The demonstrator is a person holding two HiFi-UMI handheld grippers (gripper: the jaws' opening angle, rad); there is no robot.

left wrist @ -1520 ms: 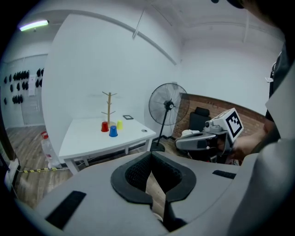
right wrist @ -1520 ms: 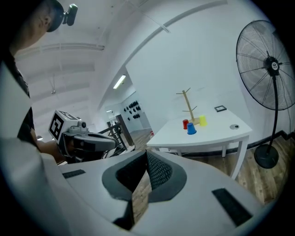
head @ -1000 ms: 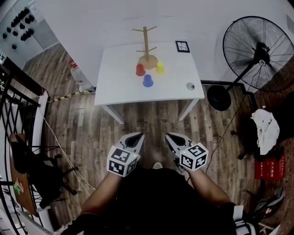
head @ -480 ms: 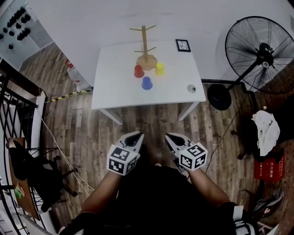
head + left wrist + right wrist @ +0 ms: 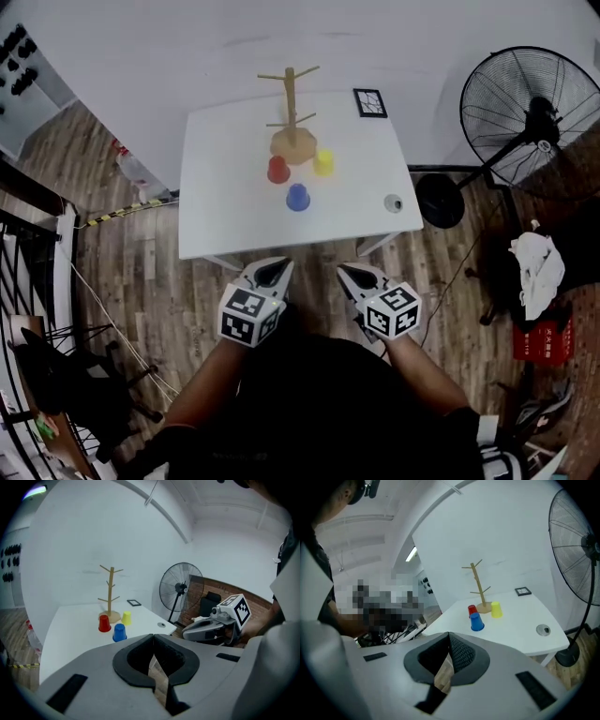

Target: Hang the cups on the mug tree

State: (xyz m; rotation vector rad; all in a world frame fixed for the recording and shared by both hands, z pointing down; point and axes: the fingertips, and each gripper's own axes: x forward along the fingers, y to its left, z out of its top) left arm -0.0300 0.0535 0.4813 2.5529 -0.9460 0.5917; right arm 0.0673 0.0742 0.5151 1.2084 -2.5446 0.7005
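Note:
A wooden mug tree [image 5: 290, 108] stands bare at the back of the white table [image 5: 225, 206]. At its base stand a red cup [image 5: 278, 170] and a yellow cup [image 5: 323, 162], both upside down, with a blue cup [image 5: 298, 197] nearer the front. The tree [image 5: 109, 592] and the cups show far ahead in both gripper views. My left gripper [image 5: 274, 272] and right gripper [image 5: 353, 276] hover side by side over the floor just before the table's front edge, both shut and empty, well short of the cups.
A small round metal disc [image 5: 393, 202] lies near the table's right front corner, and a framed marker card [image 5: 369, 102] at the back right. A large standing fan [image 5: 530, 122] is to the right of the table. A black chair [image 5: 66, 375] stands at the left.
The table and the cups have drawn closer in the head view. Both grippers have moved forward together, from well back over the floor up to the table's front edge.

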